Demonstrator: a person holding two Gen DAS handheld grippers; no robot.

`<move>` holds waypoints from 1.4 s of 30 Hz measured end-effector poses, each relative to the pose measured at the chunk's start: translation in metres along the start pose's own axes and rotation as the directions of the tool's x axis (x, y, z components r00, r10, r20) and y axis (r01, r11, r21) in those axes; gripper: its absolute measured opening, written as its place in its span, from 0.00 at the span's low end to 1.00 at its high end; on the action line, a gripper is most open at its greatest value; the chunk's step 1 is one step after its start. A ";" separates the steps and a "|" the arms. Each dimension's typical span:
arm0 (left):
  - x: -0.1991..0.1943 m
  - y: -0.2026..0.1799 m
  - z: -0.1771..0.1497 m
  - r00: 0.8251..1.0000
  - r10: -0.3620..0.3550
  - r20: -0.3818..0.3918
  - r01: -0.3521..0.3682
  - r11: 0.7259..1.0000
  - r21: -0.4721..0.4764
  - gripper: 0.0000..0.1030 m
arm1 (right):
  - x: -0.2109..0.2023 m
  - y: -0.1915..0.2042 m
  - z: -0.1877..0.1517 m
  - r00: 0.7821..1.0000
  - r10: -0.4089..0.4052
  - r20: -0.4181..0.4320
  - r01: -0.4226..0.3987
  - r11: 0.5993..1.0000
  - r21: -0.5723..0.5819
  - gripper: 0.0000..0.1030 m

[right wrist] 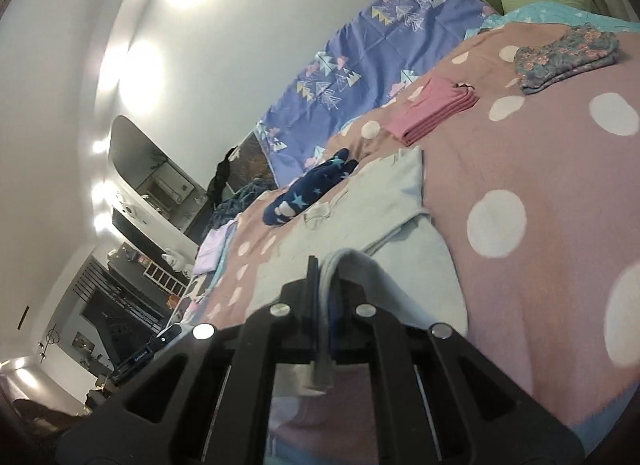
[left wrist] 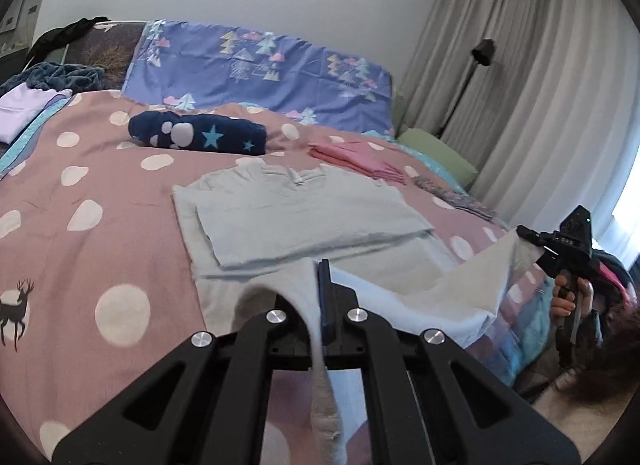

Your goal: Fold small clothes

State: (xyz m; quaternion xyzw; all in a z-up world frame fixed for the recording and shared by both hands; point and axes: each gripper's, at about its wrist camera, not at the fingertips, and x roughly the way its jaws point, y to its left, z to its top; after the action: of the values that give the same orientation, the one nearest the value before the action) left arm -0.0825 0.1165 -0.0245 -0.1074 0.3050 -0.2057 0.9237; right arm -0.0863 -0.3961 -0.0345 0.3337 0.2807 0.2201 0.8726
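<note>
Both grippers, left (left wrist: 320, 289) and right (right wrist: 322, 285), pinched the hem of the pale grey-blue cotton shirt (left wrist: 296, 217) lying on the pink spotted bedspread (left wrist: 100, 193); uneven lifting risked skewing its folded sides.

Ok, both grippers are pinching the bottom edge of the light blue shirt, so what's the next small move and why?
Probably carry both corners forward together toward the collar. The left gripper and right gripper are each shut on the hem of the pale blue cotton shirt, which lies flat on the pink polka-dot blanket with its sides already folded in, so the bottom-to-top fold seems next.
</note>
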 end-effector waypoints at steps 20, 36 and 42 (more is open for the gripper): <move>0.137 0.103 0.106 0.993 0.114 0.003 -0.113 0.982 -0.149 0.03 | 0.198 -0.036 0.124 0.993 -0.112 -0.031 0.111 0.994 -0.011 0.04; 0.169 0.139 0.064 0.985 0.081 -0.155 -0.113 0.971 -0.209 0.22 | 0.234 -0.079 0.104 0.959 -0.206 -0.193 0.203 0.979 -0.035 0.16; 0.183 0.140 0.061 0.972 0.104 -0.212 -0.146 0.970 -0.196 0.22 | 0.233 -0.073 0.104 0.956 -0.204 -0.210 0.195 0.979 -0.062 0.06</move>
State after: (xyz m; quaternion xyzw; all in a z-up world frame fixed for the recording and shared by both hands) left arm 0.1322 0.1642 -0.1164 -0.1635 0.4224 -0.1231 0.8830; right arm 0.1680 -0.3600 -0.1016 0.2600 0.4012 0.1715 0.8614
